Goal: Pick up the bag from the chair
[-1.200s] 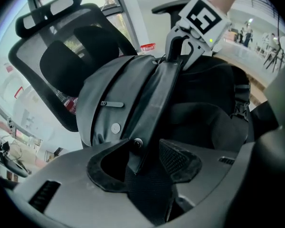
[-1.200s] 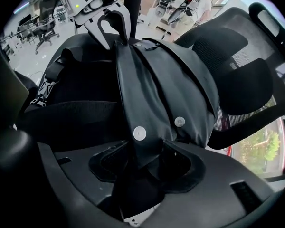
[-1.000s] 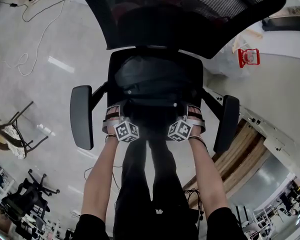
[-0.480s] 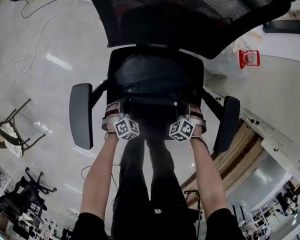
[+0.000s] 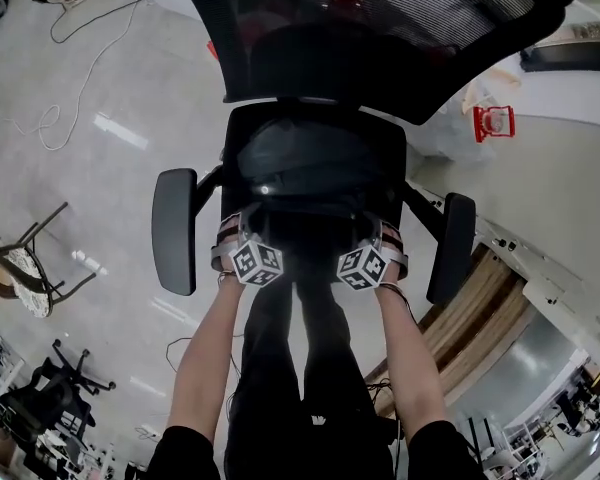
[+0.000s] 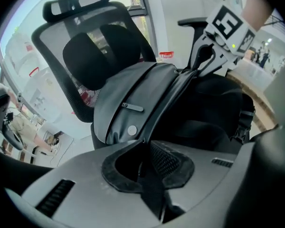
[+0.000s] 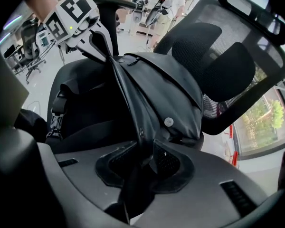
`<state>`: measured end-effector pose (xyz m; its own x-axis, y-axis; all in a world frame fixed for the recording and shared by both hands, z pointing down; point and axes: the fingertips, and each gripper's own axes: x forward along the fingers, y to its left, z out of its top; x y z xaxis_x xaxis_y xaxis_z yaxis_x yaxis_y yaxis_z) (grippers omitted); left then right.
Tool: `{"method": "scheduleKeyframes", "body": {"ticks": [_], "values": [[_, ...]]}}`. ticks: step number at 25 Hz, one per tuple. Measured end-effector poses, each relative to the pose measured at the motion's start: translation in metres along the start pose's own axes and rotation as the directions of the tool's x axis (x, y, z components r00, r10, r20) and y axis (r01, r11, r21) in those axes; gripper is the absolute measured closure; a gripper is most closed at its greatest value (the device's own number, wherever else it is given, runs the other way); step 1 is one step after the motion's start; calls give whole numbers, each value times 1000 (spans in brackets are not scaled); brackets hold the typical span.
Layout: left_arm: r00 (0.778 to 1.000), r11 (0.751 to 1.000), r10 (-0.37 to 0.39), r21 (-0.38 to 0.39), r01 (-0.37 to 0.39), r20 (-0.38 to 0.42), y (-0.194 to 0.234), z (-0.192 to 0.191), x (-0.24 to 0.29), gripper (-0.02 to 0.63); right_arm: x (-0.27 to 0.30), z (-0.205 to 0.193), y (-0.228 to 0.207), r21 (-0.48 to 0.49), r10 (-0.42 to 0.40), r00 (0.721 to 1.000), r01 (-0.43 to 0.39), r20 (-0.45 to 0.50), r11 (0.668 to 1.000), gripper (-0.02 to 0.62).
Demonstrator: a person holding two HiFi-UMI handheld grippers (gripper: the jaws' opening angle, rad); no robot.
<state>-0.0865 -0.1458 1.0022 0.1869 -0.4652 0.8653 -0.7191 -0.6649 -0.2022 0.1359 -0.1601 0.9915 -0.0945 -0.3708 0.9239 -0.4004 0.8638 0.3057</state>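
A black bag (image 5: 310, 163) lies on the seat of a black mesh office chair (image 5: 174, 230). Both grippers are at the bag's front edge, the left gripper (image 5: 248, 216) at its left corner and the right gripper (image 5: 372, 226) at its right corner. In the left gripper view the left gripper (image 6: 145, 156) has just been closing and now pinches the bag's (image 6: 133, 103) fabric between its pads. The right gripper view shows the right gripper (image 7: 145, 163), also just closing, clamped on a fold of the bag (image 7: 166, 94). Each view shows the other gripper (image 6: 206, 61) (image 7: 102, 49) holding the far corner.
The chair's armrests (image 5: 452, 248) flank both hands, and its mesh backrest (image 5: 380, 28) rises behind the bag. A red object (image 5: 497, 121) sits on a white surface at the right. Cables (image 5: 70, 78) trail over the floor at the left, near another chair (image 5: 25, 258).
Both grippers stay at the bag's front corners. The chair and the bag sit slightly further right and lower in the head view.
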Motion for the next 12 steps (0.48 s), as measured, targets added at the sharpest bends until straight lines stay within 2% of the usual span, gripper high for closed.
{"method": "scheduleKeyframes", "body": {"ticks": [6, 12], "values": [[1000, 999, -26, -48, 26, -6, -19, -7, -34, 564, -29, -11, 23, 80, 37, 999, -36, -23, 996, 527], [998, 993, -53, -107, 55, 14, -22, -1, -68, 566, -58, -5, 20, 155, 52, 998, -49, -19, 987, 549]]}}
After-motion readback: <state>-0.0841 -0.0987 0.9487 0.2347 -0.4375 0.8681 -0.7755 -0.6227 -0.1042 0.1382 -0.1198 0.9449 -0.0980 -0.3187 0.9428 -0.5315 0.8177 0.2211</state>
